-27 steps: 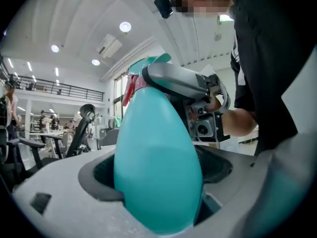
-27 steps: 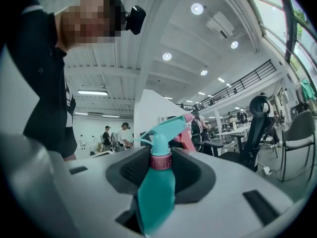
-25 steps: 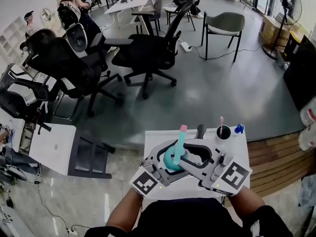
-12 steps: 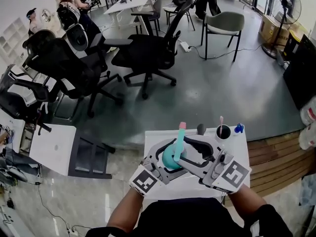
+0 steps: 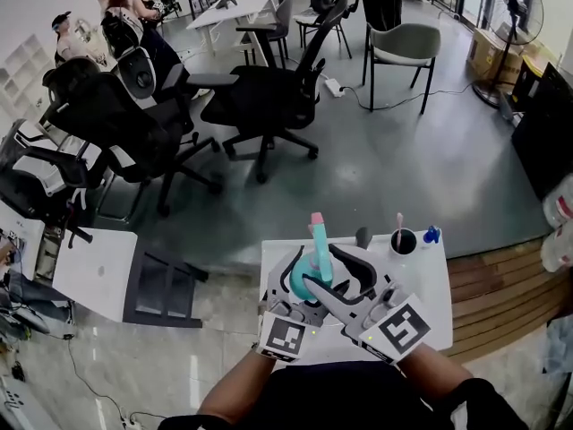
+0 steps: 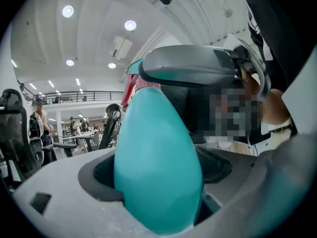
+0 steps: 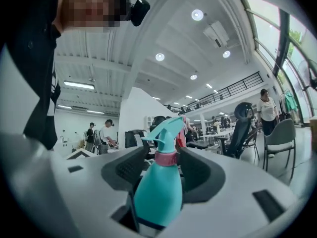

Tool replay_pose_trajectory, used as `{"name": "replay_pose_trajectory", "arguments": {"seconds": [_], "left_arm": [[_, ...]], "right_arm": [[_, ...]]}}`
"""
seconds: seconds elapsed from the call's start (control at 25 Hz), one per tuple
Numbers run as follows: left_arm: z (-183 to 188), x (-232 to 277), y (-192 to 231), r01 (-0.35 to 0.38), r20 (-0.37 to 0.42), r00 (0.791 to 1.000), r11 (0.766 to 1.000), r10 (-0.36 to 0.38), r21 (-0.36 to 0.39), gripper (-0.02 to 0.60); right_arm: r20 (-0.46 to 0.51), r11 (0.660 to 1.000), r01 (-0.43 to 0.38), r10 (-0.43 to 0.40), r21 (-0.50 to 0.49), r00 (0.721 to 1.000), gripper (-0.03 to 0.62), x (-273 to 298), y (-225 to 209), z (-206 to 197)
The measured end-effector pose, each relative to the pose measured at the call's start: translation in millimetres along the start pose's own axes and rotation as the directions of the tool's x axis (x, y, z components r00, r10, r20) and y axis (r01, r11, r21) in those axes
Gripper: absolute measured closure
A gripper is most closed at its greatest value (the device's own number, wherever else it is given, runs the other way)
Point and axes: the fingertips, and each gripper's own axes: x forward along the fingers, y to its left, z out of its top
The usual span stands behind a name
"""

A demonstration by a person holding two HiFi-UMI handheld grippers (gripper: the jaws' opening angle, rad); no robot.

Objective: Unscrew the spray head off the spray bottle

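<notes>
My left gripper (image 6: 158,182) clamps the smooth teal belly of the spray bottle (image 6: 156,157) over the white table (image 5: 421,276), and my right gripper (image 7: 161,171), jaws just opened around its neck (not pressing), should, I think, take the stiff pink collar (image 7: 167,158), as light plastic slips.

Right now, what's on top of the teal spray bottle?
A pink collar with the teal spray head above it, seated on the bottle. The neck under the collar is covered, so whether it's loosened can't be seen.
</notes>
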Motion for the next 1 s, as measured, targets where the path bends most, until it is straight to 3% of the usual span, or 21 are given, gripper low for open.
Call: {"name": "replay_pose_trajectory", "arguments": {"seconds": [0.12,0.24,0.6,0.72,0.84,1.0], "left_arm": [[-6.6,2.2,-8.8,0.011,-0.013,1.000,1.000,-0.011,0.028,0.126],[0.6,2.5,-9.6,0.021,0.003,1.000,0.999,-0.021,0.025,0.126],[5.2,1.0,-10.6,0.056,0.021,0.998,0.998,-0.056,0.039,0.126],[8.2,-2.6,-15.8,0.113,0.037,0.993,0.993,-0.114,0.028,0.126],[8.9,-7.4,-24.9,0.199,0.047,0.979,0.980,-0.200,0.022,0.126],[26.2,-18.4,-45.2,0.345,0.127,0.932,0.938,-0.339,-0.025,0.126]], "right_arm": [[-0.019,1.000,0.007,-0.007,0.000,1.000,0.376,1.2,-0.9,0.9],[-0.007,1.000,0.006,-0.006,-0.015,1.000,0.436,0.6,-5.8,4.7],[-0.010,0.999,-0.023,0.023,-0.040,1.000,0.445,-0.2,-4.0,9.5],[-0.029,0.997,-0.066,0.065,-0.037,0.997,0.447,-1.2,1.8,11.8],[-0.066,0.991,-0.129,0.130,0.030,0.989,0.447,-4.8,11.2,9.8],[-0.075,0.952,-0.300,0.304,0.056,0.950,0.447,-17.9,25.9,13.0]]}}
